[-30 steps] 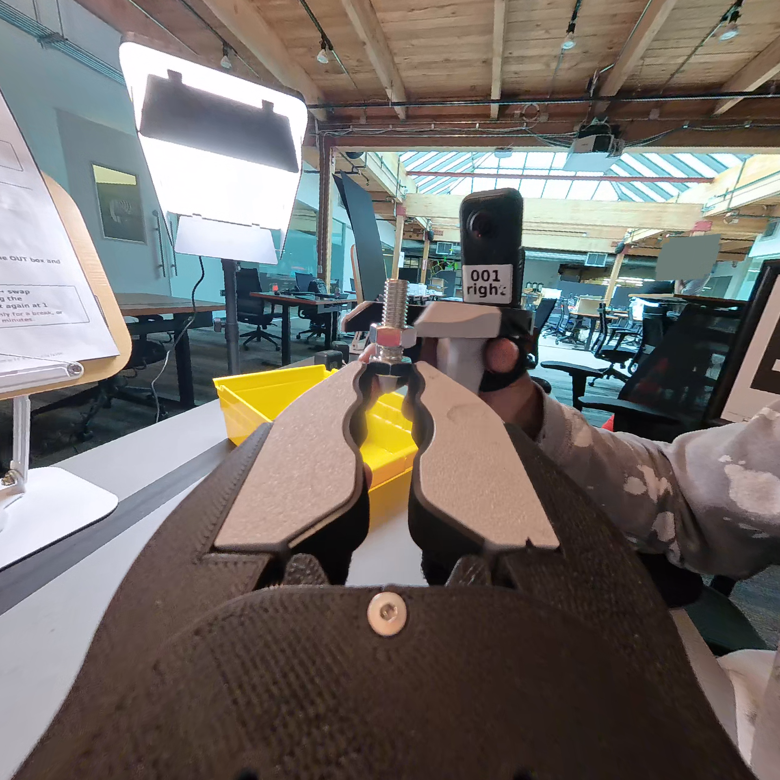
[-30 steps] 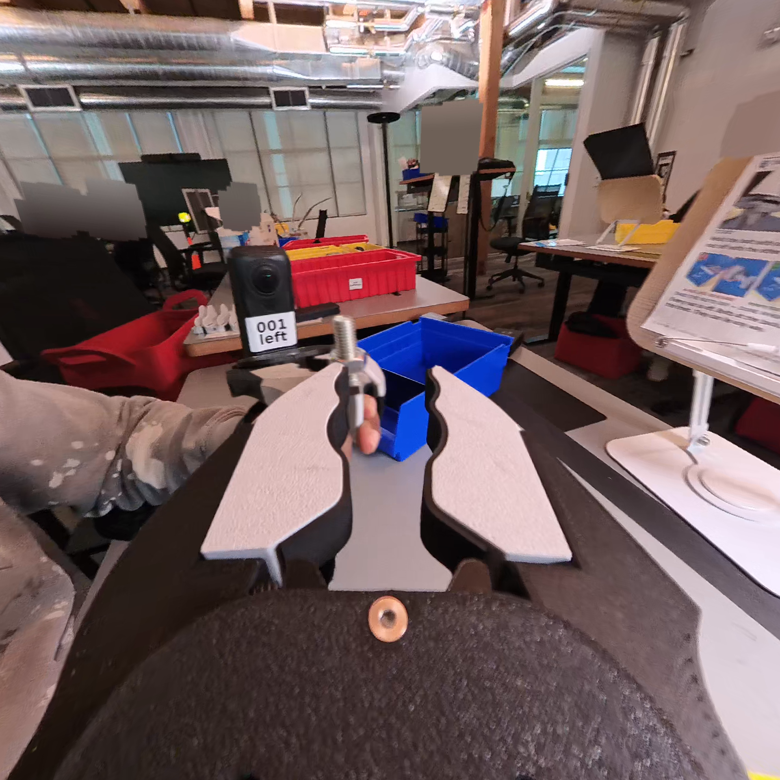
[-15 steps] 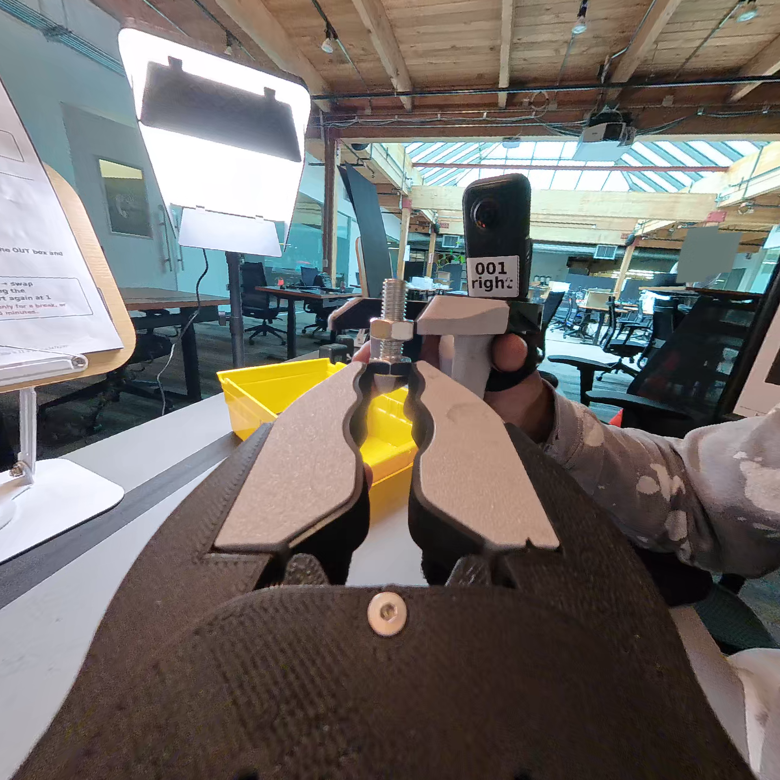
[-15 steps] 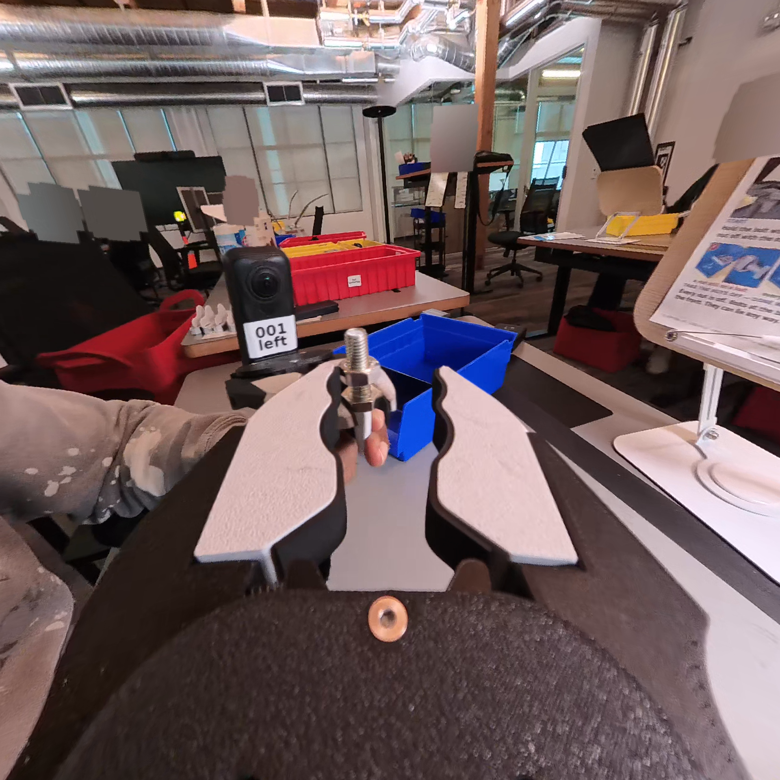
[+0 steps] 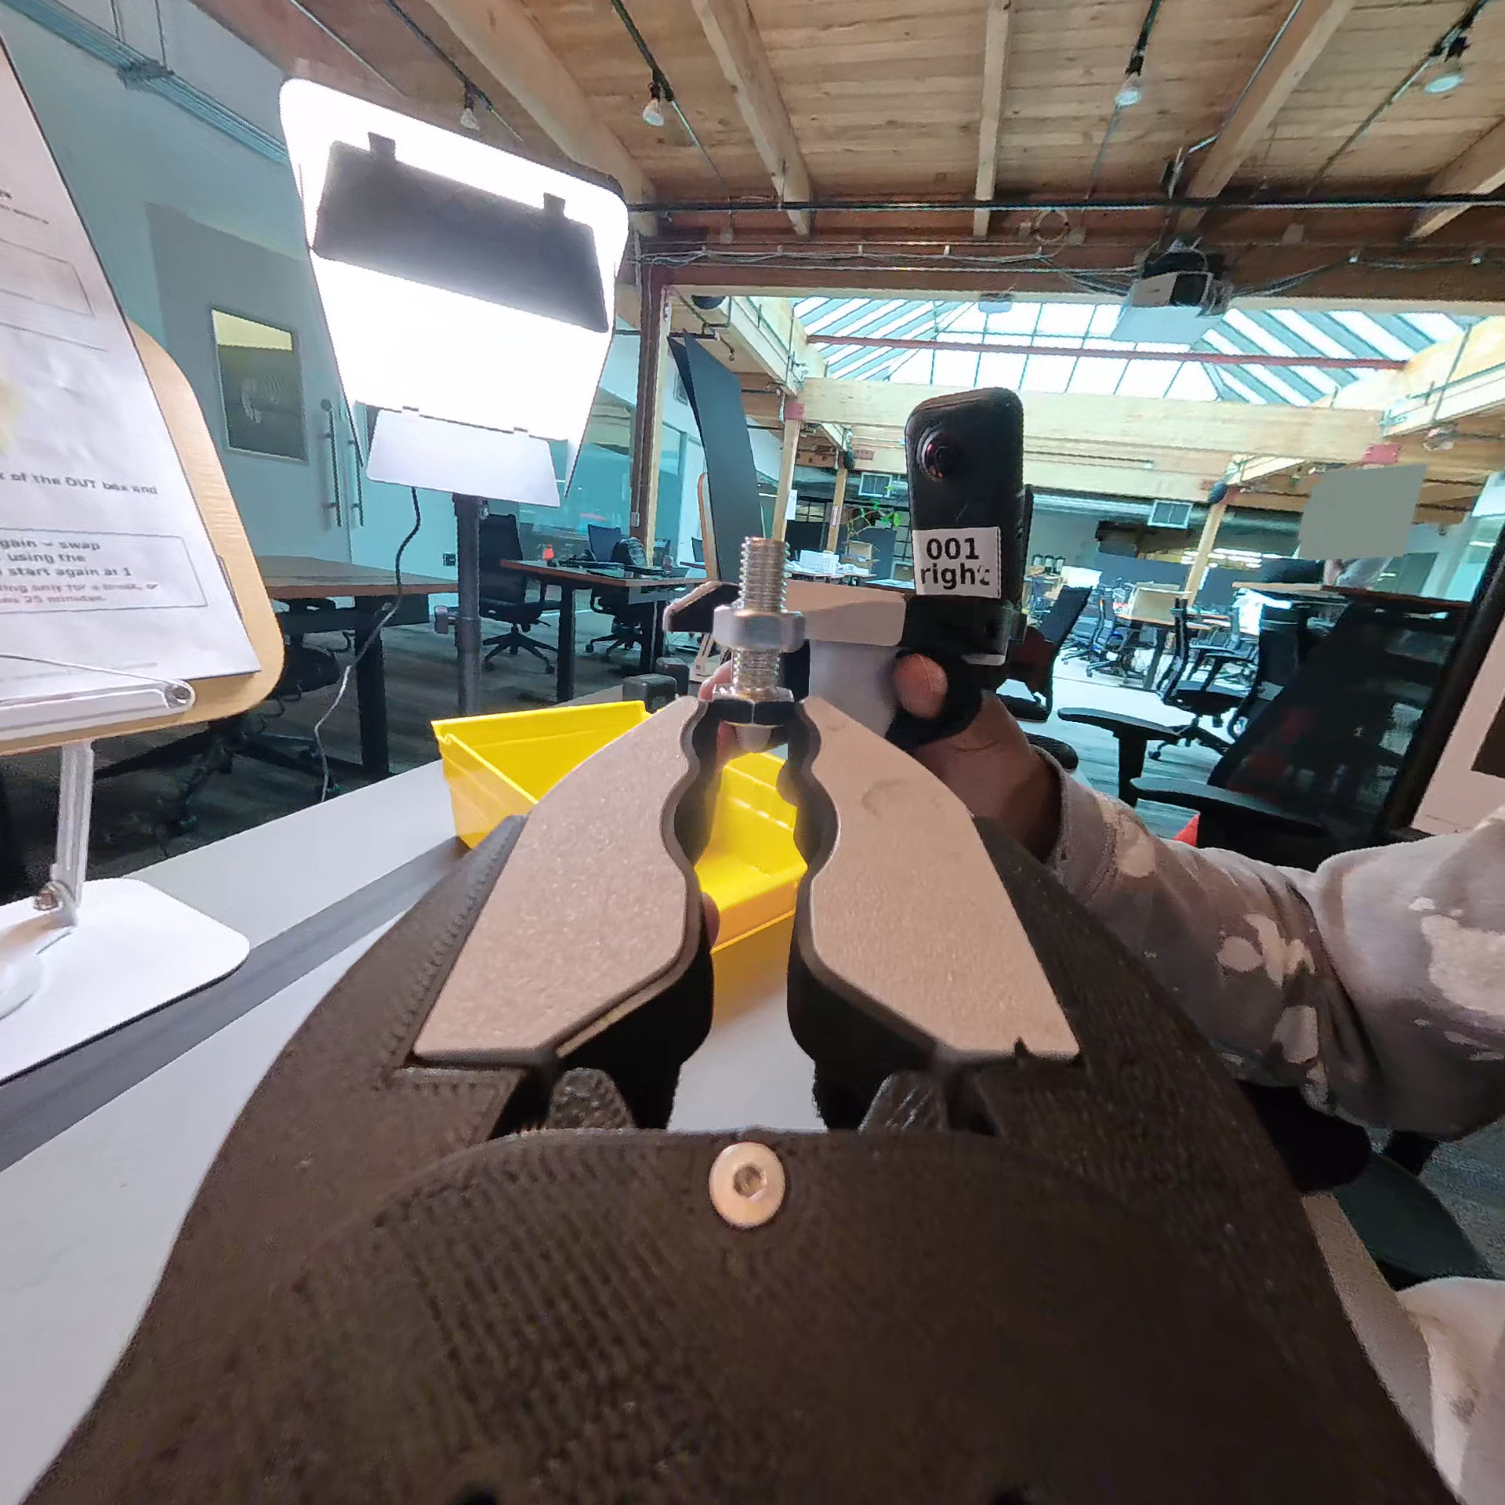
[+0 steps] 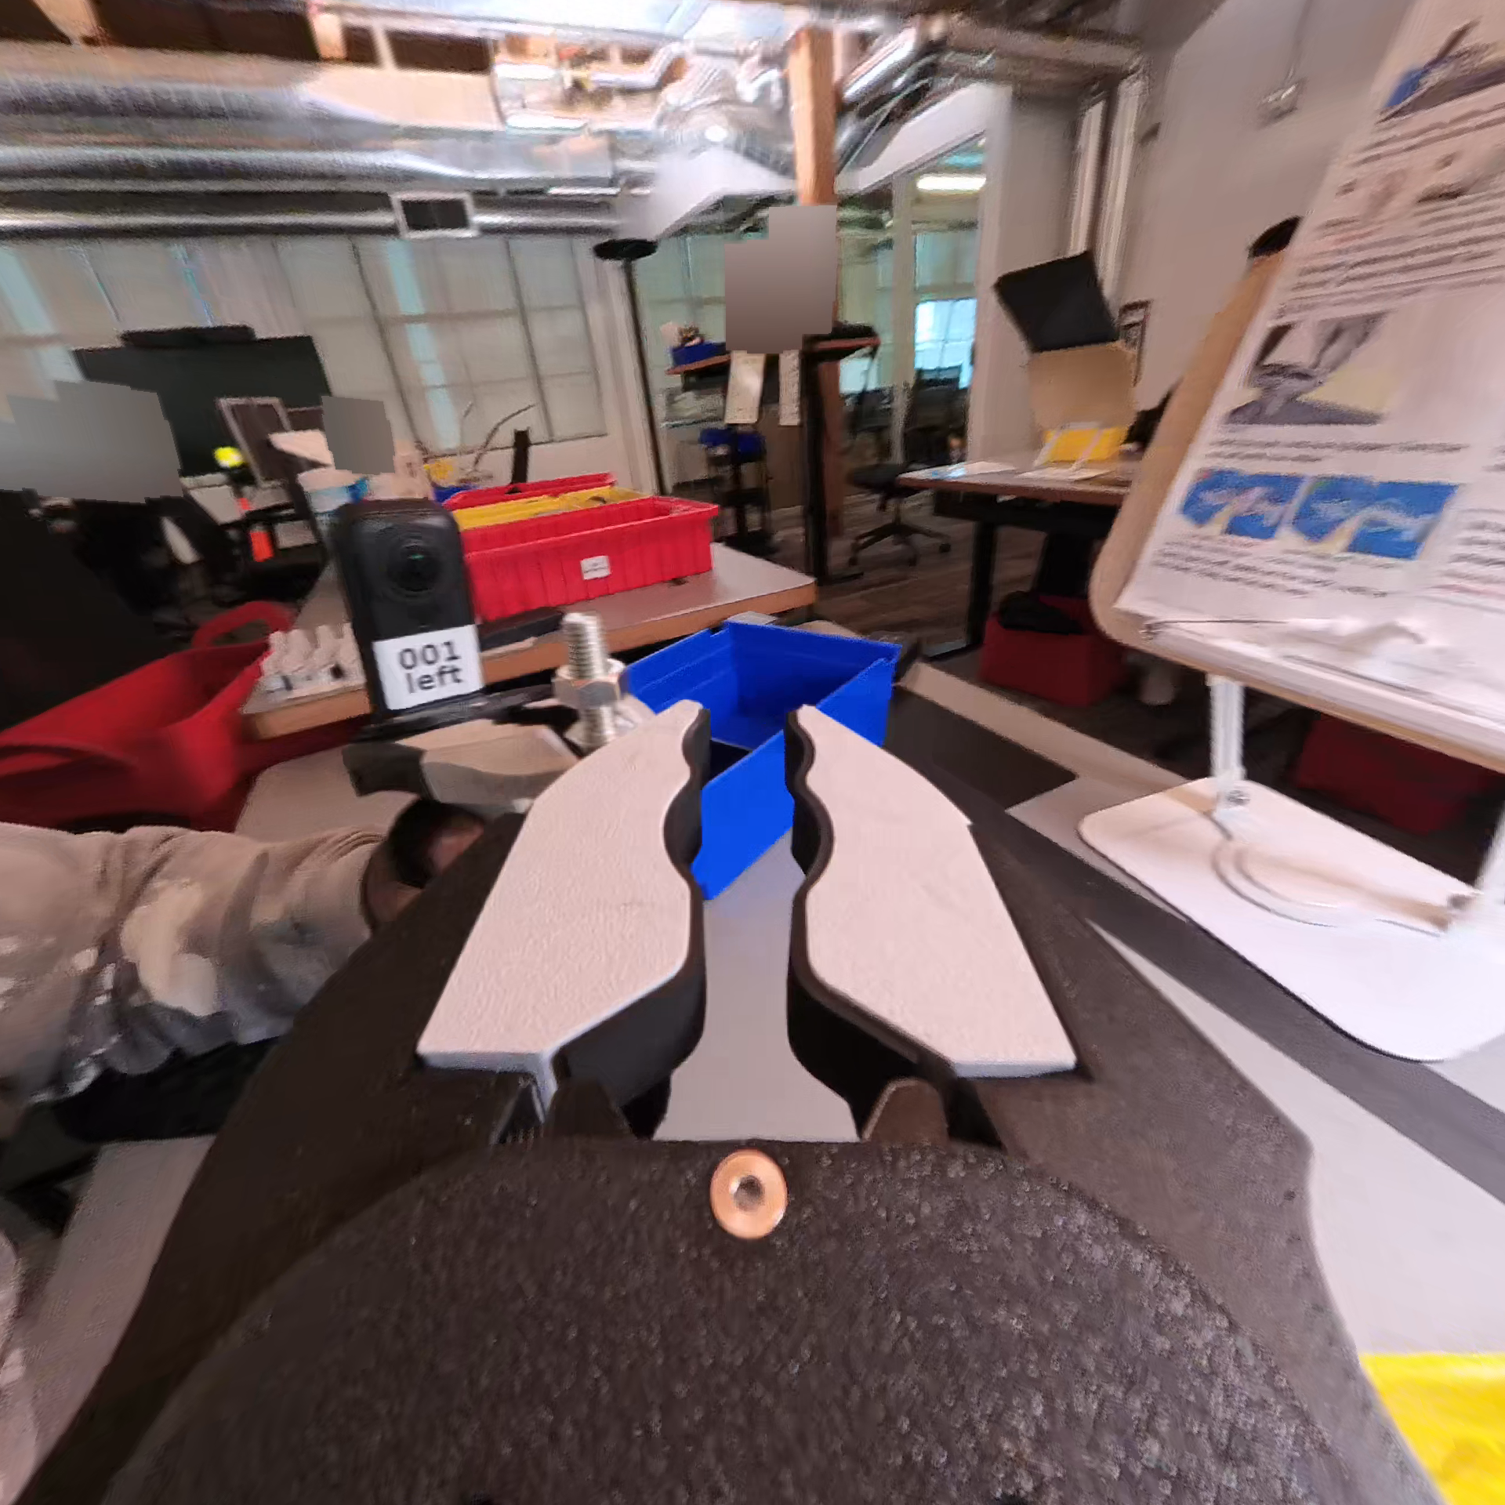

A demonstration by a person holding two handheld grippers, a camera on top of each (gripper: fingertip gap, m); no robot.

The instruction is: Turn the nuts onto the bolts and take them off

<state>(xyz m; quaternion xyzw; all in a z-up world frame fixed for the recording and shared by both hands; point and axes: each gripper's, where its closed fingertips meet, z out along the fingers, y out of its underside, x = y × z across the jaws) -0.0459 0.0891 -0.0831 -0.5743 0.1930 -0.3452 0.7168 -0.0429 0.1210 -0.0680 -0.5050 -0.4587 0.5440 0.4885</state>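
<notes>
Open-plan office workspace, desks (image 5: pixel 603 574), swivel chairs (image 5: pixel 1197 676), exposed ducts (image 6: pixel 244 89), studio light (image 5: pixel 464 293)

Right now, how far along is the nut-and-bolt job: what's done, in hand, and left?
Done: the nut sits partway down the bolt, thread showing above and below. In hand: the left gripper clamps the bolt head; the right gripper is empty beside the nut. Left: turning the nut home or off; which way, I cannot tell.

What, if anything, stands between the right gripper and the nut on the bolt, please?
Nothing visible does. The nut sits on the bolt just left of the right gripper, outside its empty jaws, which face the blue bin. The left gripper clamps the bolt's head, below the nut.
</notes>
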